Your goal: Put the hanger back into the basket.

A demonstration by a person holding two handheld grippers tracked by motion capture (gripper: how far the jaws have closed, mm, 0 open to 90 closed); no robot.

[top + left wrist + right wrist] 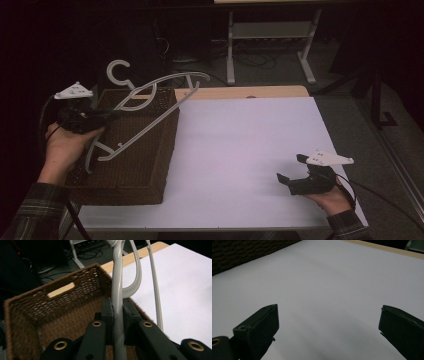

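A grey plastic clothes hanger (160, 102) hangs tilted over a brown wicker basket (150, 165) at the table's left side. Its hook (118, 70) points up and to the far left. My left gripper (107, 116) is shut on the hanger's arm above the basket; in the left gripper view the grey bar (117, 290) runs up between the two closed jaws. My right gripper (292, 169) rests low over the white table at the near right, open, with nothing between its fingers (259, 327).
The white table surface (240, 150) stretches between the basket and my right gripper. A wooden strip (250, 92) runs along its far edge. Behind the table stands a metal frame (270, 45) with cables on the floor.
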